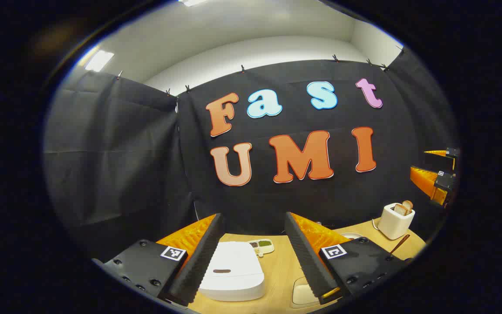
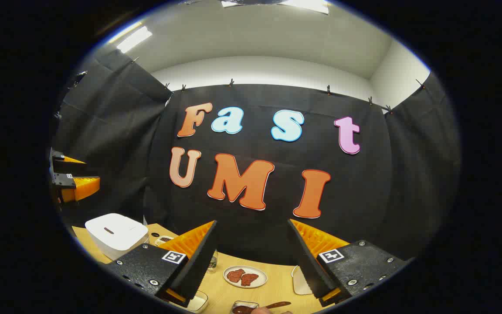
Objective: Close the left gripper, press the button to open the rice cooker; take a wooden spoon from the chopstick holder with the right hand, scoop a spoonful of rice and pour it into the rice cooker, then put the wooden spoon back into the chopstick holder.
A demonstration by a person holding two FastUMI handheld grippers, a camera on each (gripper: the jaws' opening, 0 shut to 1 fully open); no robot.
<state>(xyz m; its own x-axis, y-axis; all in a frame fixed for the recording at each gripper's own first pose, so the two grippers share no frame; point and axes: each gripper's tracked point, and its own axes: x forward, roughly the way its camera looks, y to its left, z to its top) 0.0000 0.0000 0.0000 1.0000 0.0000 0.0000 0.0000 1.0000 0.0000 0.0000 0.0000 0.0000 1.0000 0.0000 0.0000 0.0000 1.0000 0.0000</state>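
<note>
**Both grippers raised and spread above the table, rice cooker lid down**

Looking along the left gripper [image 1: 253,257], I see its two fingers standing wide apart with nothing between them. Below the gap lies the white rice cooker [image 1: 232,272] on the wooden table [image 1: 281,266], its lid down, with a small dark oval mark near the front of the lid. Behind the cooker sits a small divided dish [image 1: 262,246] with green and dark contents. To the right I see a white toaster [image 1: 395,221] with slices of bread standing in it, and near it a brown wooden handle [image 1: 400,244] pointing upward; what it stands in is hidden behind the gripper body. At the far right edge the right gripper [image 1: 435,172] is in the air, jaws apart.

In the right gripper view, the right gripper [image 2: 251,261] is also spread open and holds nothing. Between its fingers, on the table, lies a white plate [image 2: 245,276] with two reddish-brown pieces of food. At the bottom edge I see a small clear container [image 2: 243,308] with dark contents and a brown spoon [image 2: 277,305] beside it; a little of a hand shows there. The rice cooker [image 2: 117,233] is at the left side, and above it the left gripper [image 2: 74,181] is in the air, well apart from the cooker.
</note>
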